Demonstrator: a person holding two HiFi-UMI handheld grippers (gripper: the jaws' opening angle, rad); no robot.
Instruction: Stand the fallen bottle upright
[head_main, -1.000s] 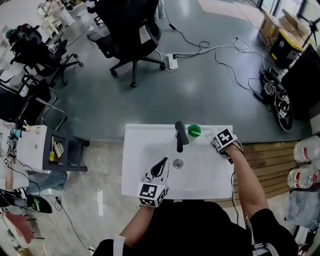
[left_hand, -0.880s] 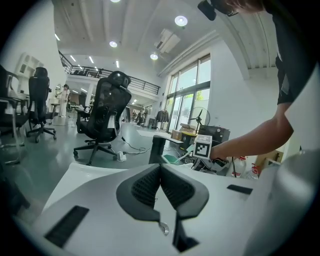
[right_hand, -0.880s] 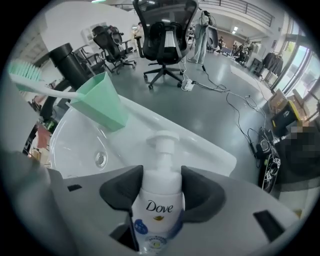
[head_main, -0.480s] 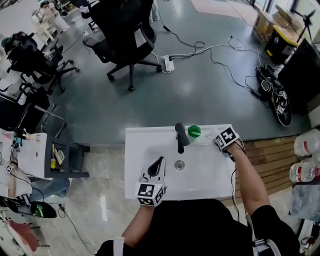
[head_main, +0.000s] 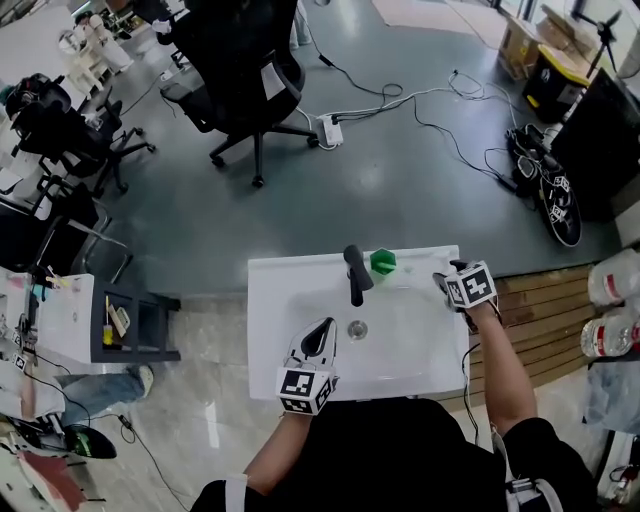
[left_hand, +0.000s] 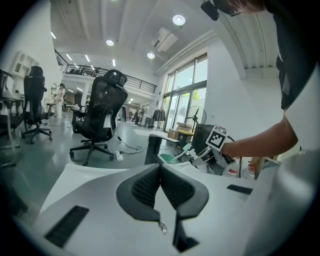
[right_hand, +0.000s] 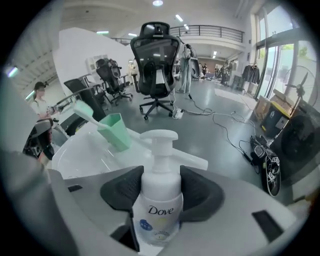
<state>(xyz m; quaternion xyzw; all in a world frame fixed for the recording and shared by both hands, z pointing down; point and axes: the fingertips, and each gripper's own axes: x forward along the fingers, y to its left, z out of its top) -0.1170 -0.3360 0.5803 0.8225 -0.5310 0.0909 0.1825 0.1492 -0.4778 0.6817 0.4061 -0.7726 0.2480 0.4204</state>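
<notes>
Moved since a second ago: right gripper (head_main: 452, 282), off from just beside green cup (head_main: 382, 262) toward right rim of sink (head_main: 300, 290), marker cube now at that rim. Jaws just been closing, now partly apart and clamped on white pump bottle (right_hand: 161, 195), dark pads (right_hand: 122, 192) pressing both sides of its body. Bottle seen label-forward, "Dove" print readable, pump head pointing away from gripper. Mostly hidden under gripper in head view, so cannot tell whether base touches sink. Beyond bottle in right gripper view: green cup with toothbrush (right_hand: 84, 113) leaning out of it. Cup upright on back ledge, just right of black faucet (head_main: 353, 272). Left gripper (left_hand: 160, 172) unmoved, low over front-left part of basin, near drain (head_main: 357, 329), well apart from right gripper. Jaws pressed together, nothing between. Past sink: grey floor (head_main: 400, 190), black office chair (head_main: 250, 70), cables (head_main: 440, 110), power strip (head_main: 327, 128).
</notes>
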